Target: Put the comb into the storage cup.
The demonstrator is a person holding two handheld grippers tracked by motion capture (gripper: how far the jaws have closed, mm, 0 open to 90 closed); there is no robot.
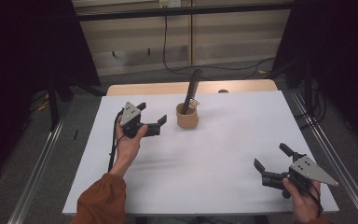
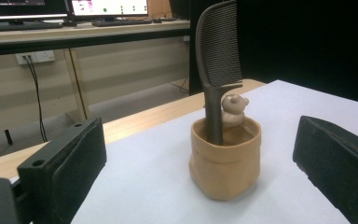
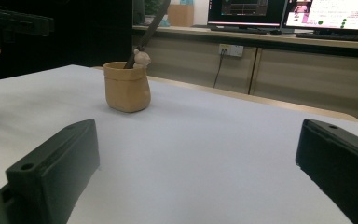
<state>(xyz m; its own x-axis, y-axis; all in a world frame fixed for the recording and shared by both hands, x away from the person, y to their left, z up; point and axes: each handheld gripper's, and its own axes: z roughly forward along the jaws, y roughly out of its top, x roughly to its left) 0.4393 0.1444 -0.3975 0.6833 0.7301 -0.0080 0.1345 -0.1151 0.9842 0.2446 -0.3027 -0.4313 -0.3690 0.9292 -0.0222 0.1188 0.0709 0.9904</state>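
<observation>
A tan pouch-shaped cup (image 1: 187, 117) stands upright on the white table (image 1: 223, 154), back centre. A dark comb (image 1: 191, 88) stands in it, teeth up, leaning toward the far side. A small bear figure (image 2: 233, 109) sits at the cup's rim (image 2: 225, 133). My left gripper (image 1: 152, 116) is open just left of the cup, jaws pointing at it, nothing between them. My right gripper (image 1: 271, 157) is open near the front right corner, well apart from the cup (image 3: 126, 86), aimed toward it. The comb (image 2: 218, 60) fills the upper middle of the left gripper view.
The white sheet covers a wooden table whose far edge (image 1: 168, 87) shows behind the cup. Metal rails (image 1: 37, 163) run along both sides on the floor. Cables (image 1: 165, 42) hang at the back wall. Desks with monitors (image 3: 326, 14) stand beyond the table.
</observation>
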